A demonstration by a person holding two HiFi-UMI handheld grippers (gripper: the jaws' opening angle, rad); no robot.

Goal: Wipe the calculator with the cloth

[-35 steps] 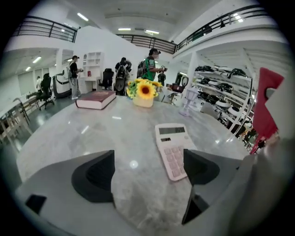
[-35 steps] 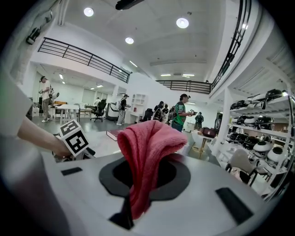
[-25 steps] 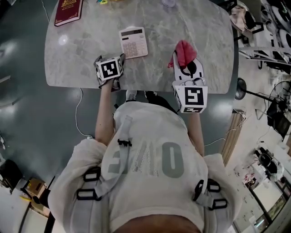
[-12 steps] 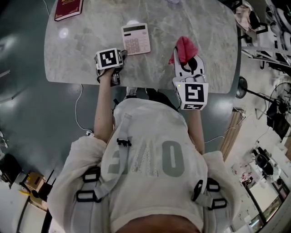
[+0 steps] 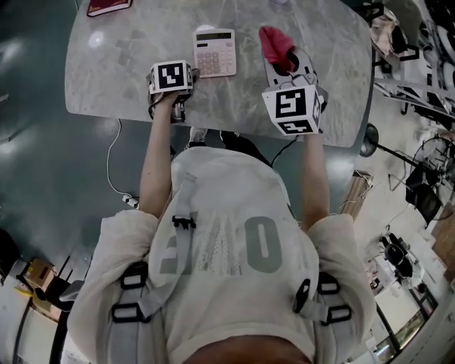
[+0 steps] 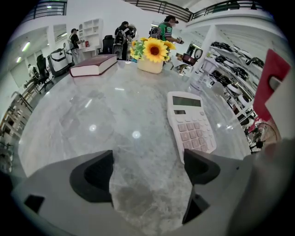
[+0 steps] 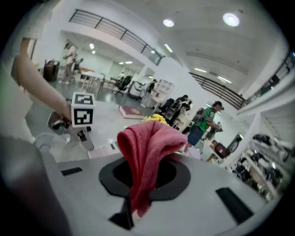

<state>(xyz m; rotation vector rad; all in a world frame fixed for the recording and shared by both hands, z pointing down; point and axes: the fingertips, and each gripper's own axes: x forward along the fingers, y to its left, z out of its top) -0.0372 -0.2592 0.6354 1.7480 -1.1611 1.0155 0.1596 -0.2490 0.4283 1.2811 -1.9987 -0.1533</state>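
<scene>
The pale pink calculator (image 5: pixel 215 52) lies flat on the marble table (image 5: pixel 114 78), display toward the far side. My left gripper (image 5: pixel 186 73) rests low on the table at its near left corner. In the left gripper view the jaws of the left gripper (image 6: pixel 147 161) stand open with bare marble between them, the right one just short of the calculator (image 6: pixel 191 122). My right gripper (image 5: pixel 281 62) is lifted to the right of the calculator and shut on a red cloth (image 5: pixel 276 43). In the right gripper view the cloth (image 7: pixel 147 147) droops in a bunch from the right gripper (image 7: pixel 145 179).
A dark red book (image 5: pixel 108 6) lies at the table's far left corner, also the book (image 6: pixel 94 64). A pot of sunflowers (image 6: pixel 152 53) stands beyond the calculator. People and shelving fill the room behind. The table's near edge (image 5: pixel 213 128) is close to the person's body.
My right gripper has carried the red cloth forward and leftward, closer to the calculator's right side. The left gripper has stayed by the calculator's near left corner.
</scene>
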